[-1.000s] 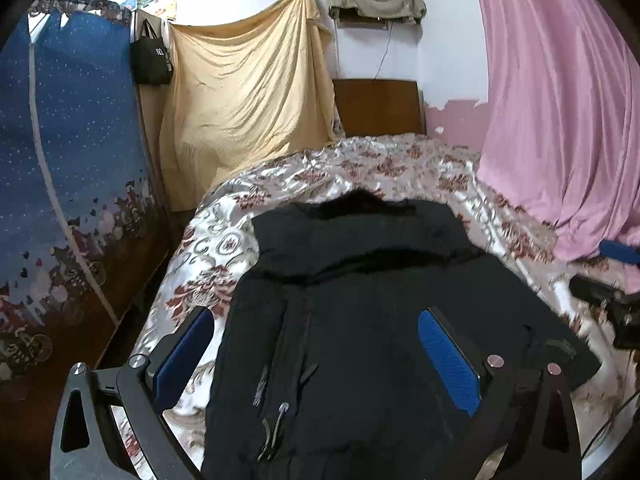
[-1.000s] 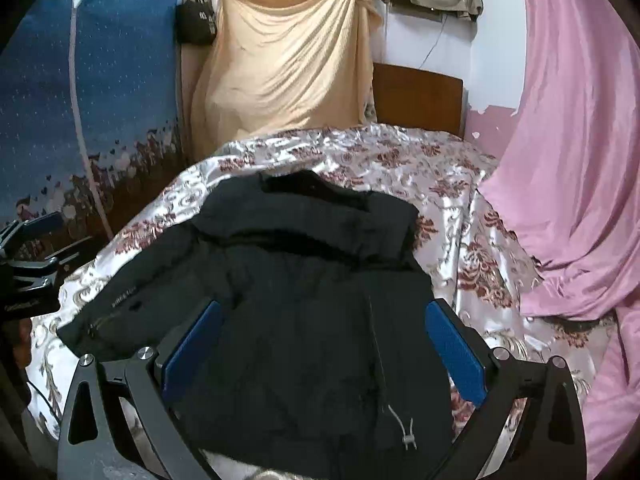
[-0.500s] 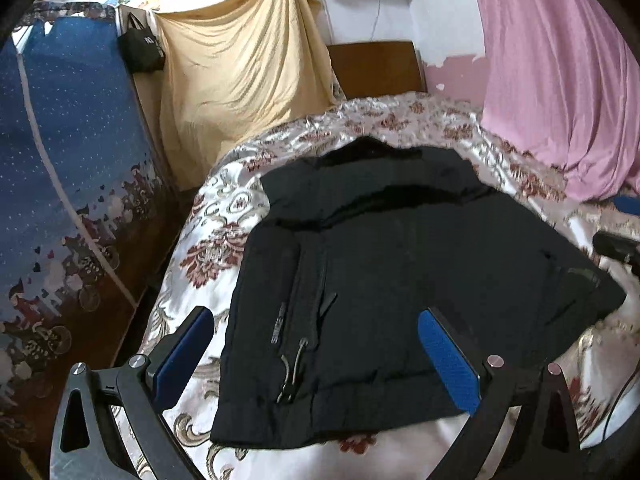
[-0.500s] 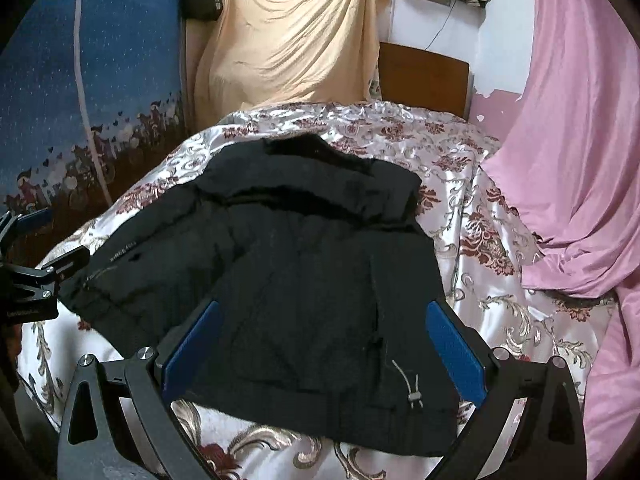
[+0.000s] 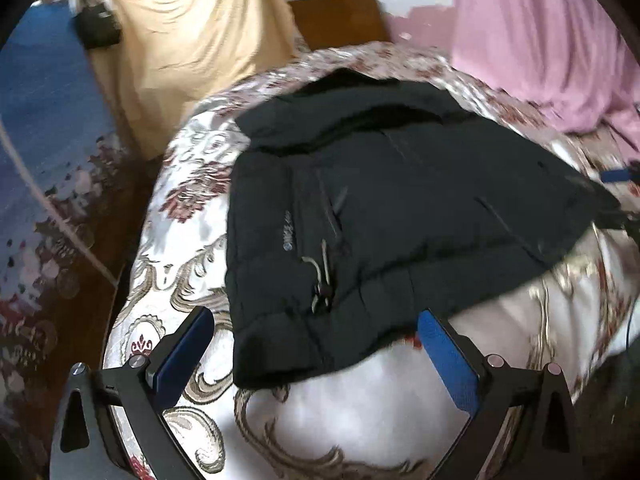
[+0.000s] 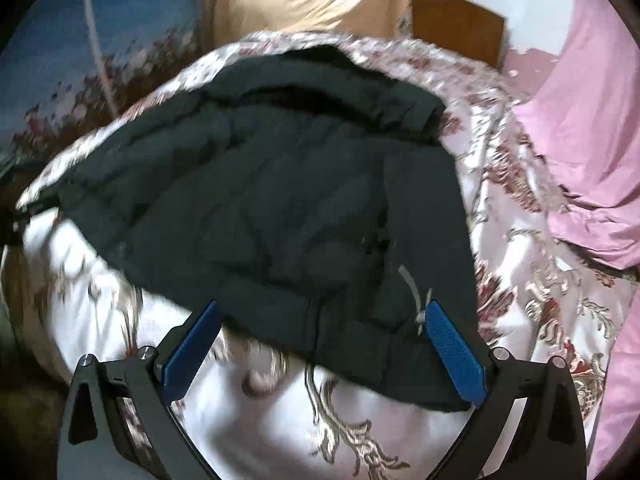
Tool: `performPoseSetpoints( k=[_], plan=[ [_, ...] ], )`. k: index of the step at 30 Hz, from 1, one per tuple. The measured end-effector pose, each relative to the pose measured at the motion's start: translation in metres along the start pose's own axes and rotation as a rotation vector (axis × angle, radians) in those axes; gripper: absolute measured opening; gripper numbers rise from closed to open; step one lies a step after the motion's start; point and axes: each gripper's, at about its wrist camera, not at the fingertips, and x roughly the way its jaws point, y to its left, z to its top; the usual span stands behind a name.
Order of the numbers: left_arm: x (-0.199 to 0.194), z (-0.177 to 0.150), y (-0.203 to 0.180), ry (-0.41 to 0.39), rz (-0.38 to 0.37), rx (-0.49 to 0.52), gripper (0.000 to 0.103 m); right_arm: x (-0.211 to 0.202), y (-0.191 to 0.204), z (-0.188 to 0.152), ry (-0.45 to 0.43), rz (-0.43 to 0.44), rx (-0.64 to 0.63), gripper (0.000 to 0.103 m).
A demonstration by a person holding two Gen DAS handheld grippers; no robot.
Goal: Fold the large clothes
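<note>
A large black padded jacket (image 5: 400, 200) lies spread flat on the floral bedspread (image 5: 192, 184), collar toward the headboard, hem toward me. My left gripper (image 5: 316, 320) hangs open just above the hem's near-left corner, with nothing between its blue pads. In the right wrist view the same jacket (image 6: 280, 208) fills the middle. My right gripper (image 6: 320, 312) is open over the hem's near-right corner, its right pad beside a pale drawcord (image 6: 416, 292). The other gripper's blue tip (image 5: 618, 176) shows at the far right edge by the jacket's sleeve.
A pink curtain (image 6: 580, 128) drapes onto the bed's right side. A tan sheet (image 5: 192, 48) hangs on the wall behind, next to the wooden headboard (image 5: 340, 20). A blue patterned panel (image 5: 44, 140) stands along the bed's left, with dark floor below it.
Both grippers have pulled back toward the foot of the bed and tilted down; the jacket's hem and bare bedspread now show below it. Both views are motion-blurred. Both stay open.
</note>
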Motion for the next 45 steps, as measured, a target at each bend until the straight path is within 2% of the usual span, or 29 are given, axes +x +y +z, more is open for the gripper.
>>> performPoseSetpoints(
  k=[5,10,13,16,21,27,35,40,45],
  plan=[
    [0.016,-0.002,-0.009,0.074,0.009,0.116,0.103,0.011,0.009,-0.008,0.081,0.02,-0.117,0.1],
    [0.028,0.007,-0.013,0.103,0.02,0.125,0.103,0.025,0.001,0.002,0.115,0.073,-0.044,0.101],
    [0.036,0.009,-0.016,0.114,0.044,0.14,0.103,0.033,-0.002,0.005,0.117,0.076,-0.026,0.101],
    [0.038,0.011,-0.019,0.103,0.083,0.162,0.103,0.037,-0.003,0.005,0.113,0.059,-0.033,0.101],
    [0.034,0.016,-0.019,0.052,0.175,0.202,0.103,0.035,0.001,0.007,0.132,0.037,-0.154,0.101],
    [0.03,0.028,-0.005,0.018,0.13,0.129,0.103,0.037,-0.007,0.023,0.136,-0.049,-0.219,0.101],
    [0.021,0.038,0.0,-0.035,0.131,0.122,0.103,0.03,-0.038,0.038,0.1,0.071,-0.024,0.101],
    [0.02,0.031,-0.012,-0.053,0.172,0.205,0.103,0.025,-0.028,0.028,0.074,0.024,-0.115,0.1],
    [0.017,0.021,-0.023,-0.062,0.189,0.257,0.091,0.017,-0.012,0.015,0.012,-0.043,-0.245,0.094]
  ],
)
